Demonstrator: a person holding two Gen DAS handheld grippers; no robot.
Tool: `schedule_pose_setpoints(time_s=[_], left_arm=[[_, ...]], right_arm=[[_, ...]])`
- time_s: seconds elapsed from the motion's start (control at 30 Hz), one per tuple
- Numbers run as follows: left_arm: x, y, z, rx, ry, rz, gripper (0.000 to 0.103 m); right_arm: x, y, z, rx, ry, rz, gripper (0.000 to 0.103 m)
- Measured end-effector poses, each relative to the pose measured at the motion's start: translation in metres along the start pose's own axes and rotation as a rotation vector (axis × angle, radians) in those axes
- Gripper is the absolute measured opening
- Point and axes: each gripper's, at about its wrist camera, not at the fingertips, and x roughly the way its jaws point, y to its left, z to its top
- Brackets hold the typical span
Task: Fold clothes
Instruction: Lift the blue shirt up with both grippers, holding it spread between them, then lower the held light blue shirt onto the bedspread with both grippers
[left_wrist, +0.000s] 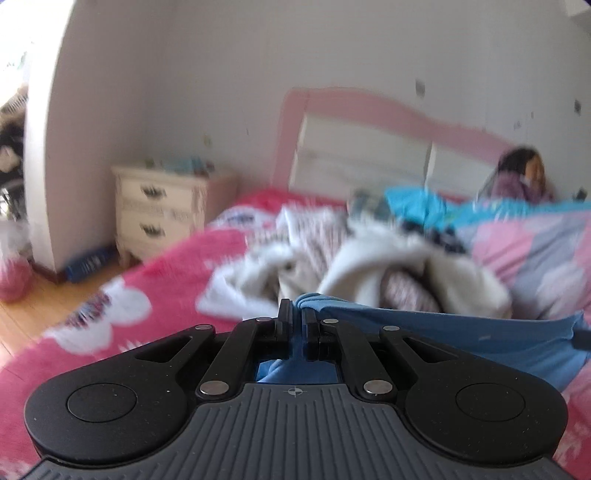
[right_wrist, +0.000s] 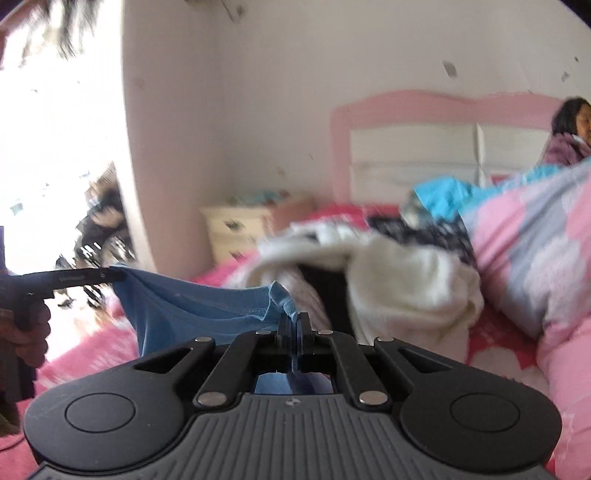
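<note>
A blue garment (right_wrist: 207, 306) is pinched at one bunched edge by the right hand-held gripper (right_wrist: 294, 321), its jaws pressed together on the fabric. The opposite edge is pinched likewise by the left hand-held gripper (left_wrist: 296, 314), seen from the right wrist view at the far left (right_wrist: 110, 275). Between the two the cloth is slung above the bed (left_wrist: 155, 273), sagging in the middle. It is judged light, thin and limp, offering no stiffness of its own, and likely to slip if only a few threads are caught. Hold is best kept at the corners or hems, so that it can be laid flat. Beyond, a heap of white and patterned clothes (right_wrist: 399, 273) is seen, then a pink quilt (right_wrist: 535, 258), a nightstand (left_wrist: 155, 210) and a pink headboard (left_wrist: 369, 122), beside which a person (left_wrist: 521, 177) sits.
</note>
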Motion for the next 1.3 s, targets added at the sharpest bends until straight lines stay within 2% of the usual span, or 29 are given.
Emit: schedule_pose_setpoints(time_s=[0.27,0.47,0.6,0.67,0.77,0.87,0.97,1.17,1.3], left_arm=[[-0.114,-0.010,0.049,-0.039,-0.238,0.024,0.003],[-0.230,-0.029,0.078,-0.021,-0.430,0.033,0.003],[-0.304,-0.043,0.093,-0.020,-0.557,0.001,0.003],[-0.327,-0.051,0.101,-0.008,-0.608,-0.023,0.003],[-0.350,-0.062,0.112,0.015,-0.671,-0.060,0.003],[-0.332,-0.071,0.118,0.044,-0.650,-0.071,0.003],[-0.279,-0.074,0.113,0.076,-0.559,-0.044,0.003],[-0.106,-0.052,0.080,0.034,-0.245,0.020,0.003],[0.018,-0.044,0.037,0.037,-0.030,0.093,0.003]], right_arm=[[-0.088,0.033,0.033,-0.011,-0.191,0.155,0.003],[-0.175,0.057,0.056,-0.013,-0.341,0.293,0.003],[-0.228,0.066,0.068,0.001,-0.415,0.370,0.003],[-0.247,0.070,0.075,-0.003,-0.441,0.382,0.003],[-0.253,0.071,0.080,-0.003,-0.450,0.342,0.003],[-0.232,0.061,0.075,0.010,-0.412,0.273,0.003],[-0.182,0.041,0.065,0.031,-0.313,0.196,0.003],[-0.049,-0.009,0.034,0.093,-0.092,0.079,0.003],[0.050,-0.043,-0.005,0.103,0.057,-0.019,0.003]])
